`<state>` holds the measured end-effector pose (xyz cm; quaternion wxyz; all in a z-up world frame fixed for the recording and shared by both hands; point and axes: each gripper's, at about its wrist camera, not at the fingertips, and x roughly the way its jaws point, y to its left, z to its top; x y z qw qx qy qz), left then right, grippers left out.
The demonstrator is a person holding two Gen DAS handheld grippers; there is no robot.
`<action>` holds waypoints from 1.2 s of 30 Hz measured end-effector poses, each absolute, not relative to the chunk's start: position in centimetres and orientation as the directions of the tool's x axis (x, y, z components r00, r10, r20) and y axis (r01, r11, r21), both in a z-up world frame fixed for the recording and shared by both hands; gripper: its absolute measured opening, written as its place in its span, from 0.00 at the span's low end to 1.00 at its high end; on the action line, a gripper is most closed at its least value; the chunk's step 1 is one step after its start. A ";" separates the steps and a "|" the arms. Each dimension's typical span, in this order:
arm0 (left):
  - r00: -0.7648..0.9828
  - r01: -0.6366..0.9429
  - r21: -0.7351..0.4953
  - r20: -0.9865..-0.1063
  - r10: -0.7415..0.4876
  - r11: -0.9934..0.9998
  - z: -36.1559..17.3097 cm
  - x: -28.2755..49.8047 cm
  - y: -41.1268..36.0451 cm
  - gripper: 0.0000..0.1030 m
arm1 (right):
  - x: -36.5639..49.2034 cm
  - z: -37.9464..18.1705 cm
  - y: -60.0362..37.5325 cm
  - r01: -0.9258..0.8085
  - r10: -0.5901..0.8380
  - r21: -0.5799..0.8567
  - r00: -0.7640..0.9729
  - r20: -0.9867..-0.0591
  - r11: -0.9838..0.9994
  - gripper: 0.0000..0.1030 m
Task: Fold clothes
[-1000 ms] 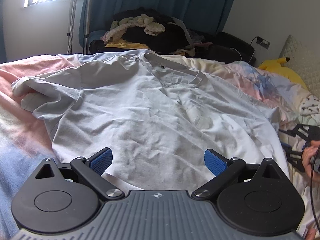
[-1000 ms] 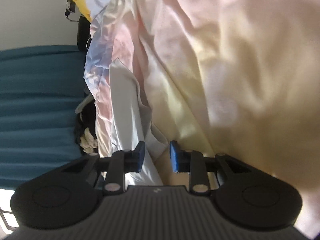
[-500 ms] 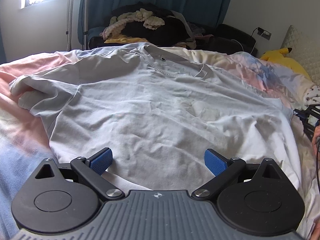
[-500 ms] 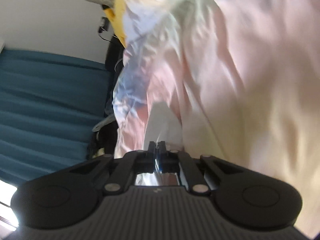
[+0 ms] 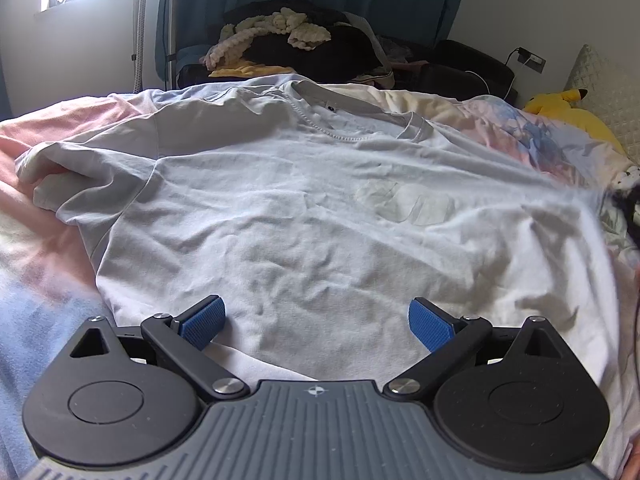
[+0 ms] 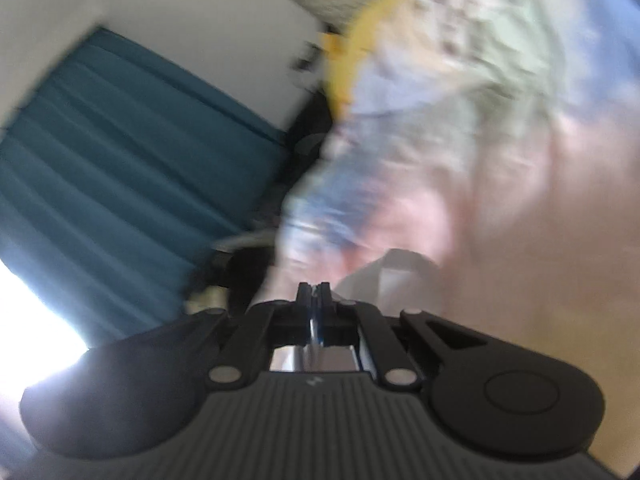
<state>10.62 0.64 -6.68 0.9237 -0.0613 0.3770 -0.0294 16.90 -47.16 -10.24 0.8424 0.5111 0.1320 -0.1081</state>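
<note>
The right gripper, clamped on the grey T-shirt's edge, lifts it for folding, while the left gripper hovers, blue pads apart, over the near hem.

The left hand-held gripper has a ribbed grey body with a small crosshair mark, two round black discs beside it, black linkage arms on silver screws, and blue textured pads. The right hand-held gripper looks alike.
</note>
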 end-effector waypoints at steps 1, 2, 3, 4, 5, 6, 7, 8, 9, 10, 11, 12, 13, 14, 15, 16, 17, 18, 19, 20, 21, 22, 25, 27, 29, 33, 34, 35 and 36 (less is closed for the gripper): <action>0.714 0.007 -0.136 -0.692 -0.101 0.991 -6.7 10.7 0.7 0.96 | 17.2 -11.3 -47.5 0.379 -0.047 0.814 0.915 -0.401 0.440 0.03; 0.716 0.007 -0.137 -0.691 -0.101 0.991 -6.7 10.7 0.7 0.96 | 17.6 -12.5 -47.9 0.431 -0.037 0.798 0.887 -0.460 0.421 0.03; 0.718 0.006 -0.138 -0.689 -0.101 0.990 -6.6 10.7 0.8 0.96 | 17.6 -13.5 -48.0 0.475 -0.022 0.783 0.860 -0.510 0.402 0.03; 0.720 0.006 -0.139 -0.686 -0.101 0.990 -6.6 10.8 0.8 0.96 | 17.6 -14.4 -48.1 0.501 -0.010 0.770 0.840 -0.542 0.394 0.04; 0.722 0.006 -0.140 -0.684 -0.101 0.990 -6.6 10.8 0.9 0.96 | 17.5 -14.9 -48.0 0.500 -0.003 0.765 0.838 -0.546 0.405 0.04; 0.725 0.003 -0.142 -0.682 -0.100 0.990 -6.5 10.8 0.9 0.96 | 17.4 -15.0 -47.8 0.500 -0.003 0.756 0.835 -0.550 0.423 0.04; 0.727 0.000 -0.145 -0.679 -0.100 0.989 -6.5 10.8 1.0 0.96 | 17.4 -14.6 -47.6 0.501 -0.016 0.738 0.832 -0.555 0.453 0.08; 0.731 -0.001 -0.151 -0.675 -0.102 0.989 -6.3 10.8 1.2 0.96 | 17.3 -14.0 -47.3 0.501 -0.030 0.715 0.828 -0.560 0.487 0.13; 0.735 -0.003 -0.157 -0.670 -0.104 0.988 -6.2 10.8 1.3 0.96 | 17.0 -13.2 -46.9 0.500 -0.050 0.686 0.825 -0.563 0.528 0.20; 0.739 -0.002 -0.163 -0.665 -0.108 0.987 -6.1 10.7 1.6 0.96 | 16.8 -12.4 -46.5 0.499 -0.069 0.654 0.821 -0.566 0.568 0.43; 0.742 -0.004 -0.172 -0.661 -0.113 0.985 -6.0 10.7 1.8 0.96 | 16.4 -11.6 -46.0 0.494 -0.089 0.624 0.821 -0.564 0.605 0.60; 0.746 -0.007 -0.184 -0.656 -0.117 0.983 -5.8 10.6 2.0 0.96 | 15.9 -10.8 -45.3 0.483 -0.107 0.599 0.827 -0.553 0.638 0.61; 0.749 -0.011 -0.197 -0.651 -0.122 0.980 -5.7 10.6 2.3 0.96 | 15.4 -10.0 -44.7 0.472 -0.124 0.572 0.832 -0.541 0.670 0.61; 0.753 -0.016 -0.210 -0.646 -0.127 0.978 -5.5 10.5 2.6 0.96 | 14.8 -9.2 -44.0 0.460 -0.137 0.548 0.838 -0.529 0.699 0.61; 0.759 -0.022 -0.218 -0.639 -0.126 0.976 -5.3 10.4 2.9 0.96 | 14.2 -8.5 -43.2 0.440 -0.137 0.532 0.847 -0.514 0.724 0.61; 0.766 -0.033 -0.223 -0.632 -0.119 0.974 -4.9 10.5 3.2 0.96 | 13.6 -7.8 -42.2 0.413 -0.131 0.521 0.860 -0.493 0.747 0.61; 0.773 -0.045 -0.229 -0.625 -0.112 0.972 -4.7 10.5 3.6 0.96 | 13.0 -7.2 -41.1 0.379 -0.112 0.517 0.874 -0.473 0.768 0.61; 0.779 -0.062 -0.238 -0.619 -0.103 0.969 -4.4 10.4 4.2 0.96 | 12.3 -6.7 -39.7 0.334 -0.075 0.518 0.887 -0.456 0.787 0.61; 0.784 -0.079 -0.248 -0.613 -0.093 0.965 -4.1 10.4 4.8 0.96 | 11.5 -6.2 -38.3 0.288 -0.038 0.519 0.898 -0.439 0.805 0.61; 0.790 -0.101 -0.255 -0.608 -0.078 0.962 -3.8 10.4 5.5 0.96 | 10.8 -5.8 -36.8 0.240 0.006 0.523 0.906 -0.424 0.818 0.61; 0.795 -0.124 -0.258 -0.604 -0.060 0.958 -3.5 10.4 6.3 0.96 | 10.3 -5.8 -35.2 0.190 0.060 0.535 0.908 -0.416 0.823 0.61; 0.797 -0.150 -0.261 -0.602 -0.039 0.954 -3.1 10.5 7.2 0.96 | 9.8 -5.8 -33.5 0.143 0.113 0.540 0.904 -0.412 0.830 0.60; 0.789 -0.259 -0.276 -0.613 0.038 0.926 -1.6 11.4 11.0 0.96 | 9.3 -6.6 -29.0 0.031 0.225 0.518 0.877 -0.425 0.855 0.60; 0.781 -0.319 -0.287 -0.620 0.079 0.903 -0.9 12.6 14.1 0.96 | 9.9 -7.4 -26.9 -0.024 0.273 0.492 0.855 -0.441 0.870 0.60; 0.770 -0.378 -0.297 -0.626 0.120 0.877 -0.2 13.8 17.2 0.96 | 10.6 -8.1 -25.5 -0.065 0.292 0.448 0.839 -0.459 0.892 0.60; 0.710 -0.530 -0.319 -0.674 0.205 0.786 -1.5 16.9 23.7 0.95 | 11.8 -9.1 -24.7 -0.079 0.324 0.467 0.819 -0.473 0.881 0.60; 0.689 -0.566 -0.318 -0.690 0.224 0.760 -2.0 17.7 25.3 0.91 | 11.9 -9.3 -24.6 -0.075 0.327 0.475 0.818 -0.474 0.877 0.60; 0.676 -0.581 -0.332 -0.705 0.213 0.743 -2.7 18.4 26.5 0.90 | 12.0 -9.5 -24.6 -0.071 0.329 0.484 0.817 -0.474 0.872 0.60; 0.666 -0.589 -0.350 -0.721 0.193 0.728 -3.5 19.1 27.6 0.84 | 12.4 -9.7 -24.8 -0.065 0.331 0.494 0.816 -0.474 0.867 0.60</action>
